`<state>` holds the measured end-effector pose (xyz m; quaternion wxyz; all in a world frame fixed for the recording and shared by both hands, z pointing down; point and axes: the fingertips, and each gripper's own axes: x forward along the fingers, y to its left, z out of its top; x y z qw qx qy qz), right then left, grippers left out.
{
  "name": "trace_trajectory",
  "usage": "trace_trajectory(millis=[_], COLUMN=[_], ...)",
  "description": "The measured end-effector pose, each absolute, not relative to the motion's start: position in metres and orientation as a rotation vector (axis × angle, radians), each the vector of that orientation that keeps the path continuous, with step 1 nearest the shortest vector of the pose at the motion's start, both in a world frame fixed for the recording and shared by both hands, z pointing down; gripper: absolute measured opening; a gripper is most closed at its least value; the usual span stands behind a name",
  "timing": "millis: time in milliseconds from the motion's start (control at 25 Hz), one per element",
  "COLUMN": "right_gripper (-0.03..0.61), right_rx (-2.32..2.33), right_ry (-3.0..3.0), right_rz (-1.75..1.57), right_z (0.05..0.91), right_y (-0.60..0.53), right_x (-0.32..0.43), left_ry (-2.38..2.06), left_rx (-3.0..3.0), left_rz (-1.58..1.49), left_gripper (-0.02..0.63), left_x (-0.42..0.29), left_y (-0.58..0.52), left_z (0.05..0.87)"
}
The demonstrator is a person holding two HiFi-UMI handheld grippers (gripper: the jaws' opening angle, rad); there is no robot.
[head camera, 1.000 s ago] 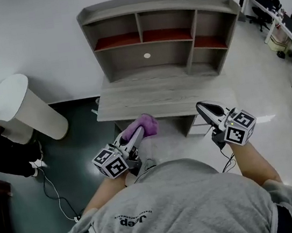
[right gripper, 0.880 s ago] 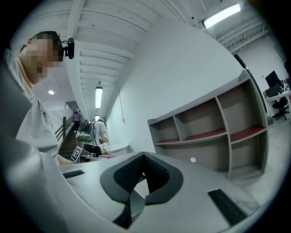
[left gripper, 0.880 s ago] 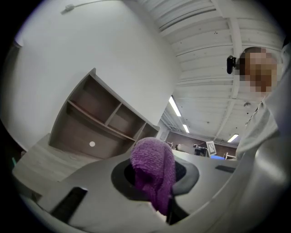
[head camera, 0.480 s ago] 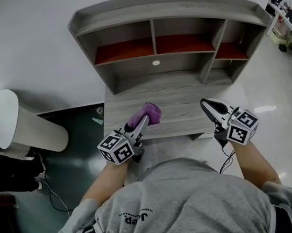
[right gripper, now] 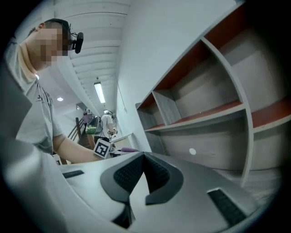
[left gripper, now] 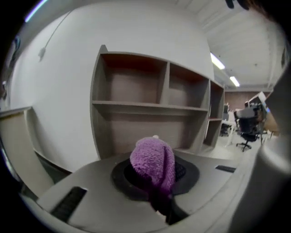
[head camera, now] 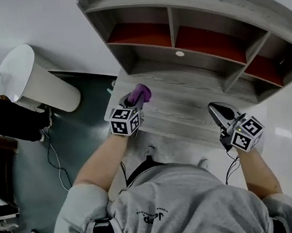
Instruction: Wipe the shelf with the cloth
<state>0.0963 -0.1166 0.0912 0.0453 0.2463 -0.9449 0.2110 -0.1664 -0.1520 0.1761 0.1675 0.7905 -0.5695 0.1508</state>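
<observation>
Purple cloth [head camera: 140,93]; grey woodgrain shelf [head camera: 182,96], red inside.

The only lettering that can be made out is a small dark logo [head camera: 155,218] on the back of the person's grey shirt [head camera: 201,197], seen upside down from the head view; it looks like "Jeep", and the finer line beside it is too small to read. The marker cube [head camera: 125,120] on the left gripper [head camera: 135,99] and the marker cube [head camera: 246,134] on the right gripper [head camera: 217,111] carry black-and-white square code patterns, with no letters or numbers.
</observation>
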Motion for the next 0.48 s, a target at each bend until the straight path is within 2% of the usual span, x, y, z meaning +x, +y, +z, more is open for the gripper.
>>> trace_trajectory(millis=[280, 480], right_gripper=[0.014, 0.014], right_rx=[0.818, 0.807], right_ry=[-2.838, -2.838], right_rz=[0.764, 0.912], right_z=[0.170, 0.216], right_y=[-0.161, -0.162], right_x=[0.054, 0.036], left_ry=[-1.826, -1.842], left_rx=[2.123, 2.009], left_rz=[0.946, 1.289], left_gripper=[0.067, 0.069], left_x=[-0.247, -0.275], left_y=[-0.288, -0.356], left_z=[0.276, 0.333])
